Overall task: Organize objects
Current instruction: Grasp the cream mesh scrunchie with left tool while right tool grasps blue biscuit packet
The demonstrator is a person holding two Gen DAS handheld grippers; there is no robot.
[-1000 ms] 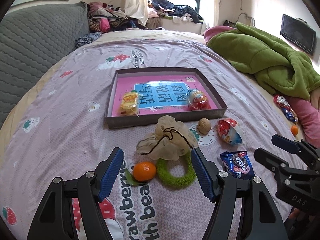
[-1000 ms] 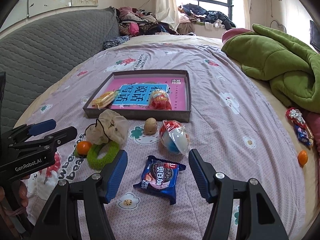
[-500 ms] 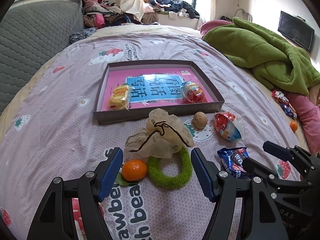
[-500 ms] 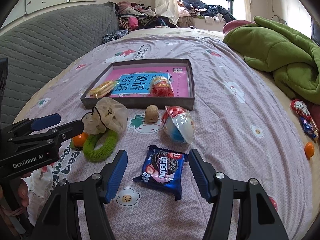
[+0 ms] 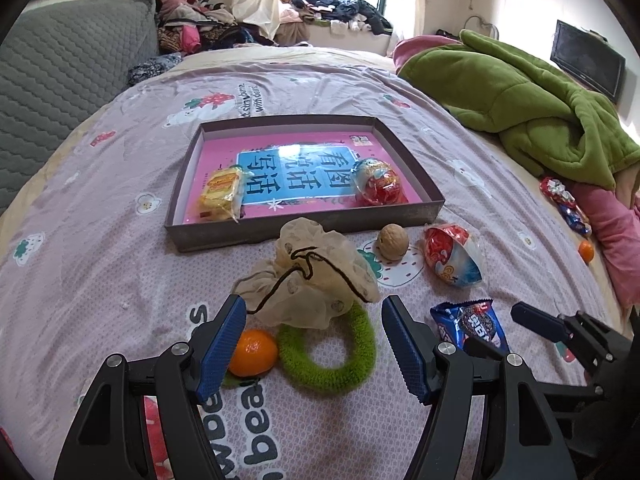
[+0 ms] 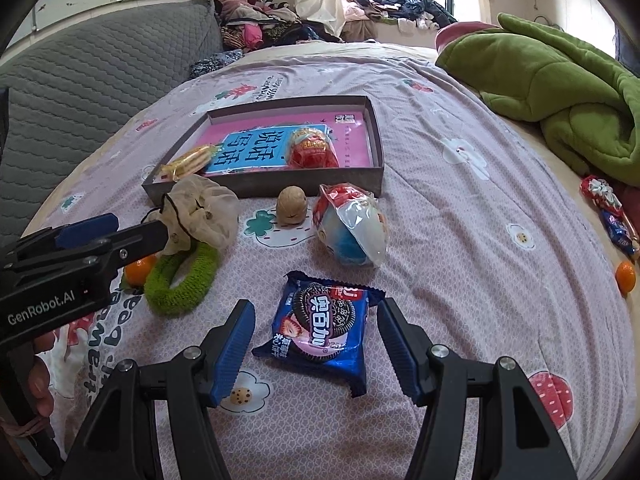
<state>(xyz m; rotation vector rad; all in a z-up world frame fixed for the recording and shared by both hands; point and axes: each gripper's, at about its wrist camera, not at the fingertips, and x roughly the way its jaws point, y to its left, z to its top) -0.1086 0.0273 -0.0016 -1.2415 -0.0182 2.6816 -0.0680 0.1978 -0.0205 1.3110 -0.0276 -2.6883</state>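
While both tools hang open and empty over the bed (image 5: 100,240), the left tool (image 5: 310,336) brackets the green ring (image 5: 332,364) beside the tangerine (image 5: 254,350), the right tool (image 6: 316,338) brackets the cookie packet (image 6: 320,328), the box (image 5: 312,228) just beyond.

1. Two tangerines (image 5: 253,351) (image 5: 586,250).
2. Two wrapped eggs (image 5: 378,182) (image 5: 452,256).
3. One tray (image 5: 304,226).
4. One walnut (image 5: 393,241).
5. One cookie pack (image 6: 320,326).
6. One green ring (image 5: 328,354).
7. One pouch (image 5: 316,276).
8. One yellow snack (image 5: 222,196).
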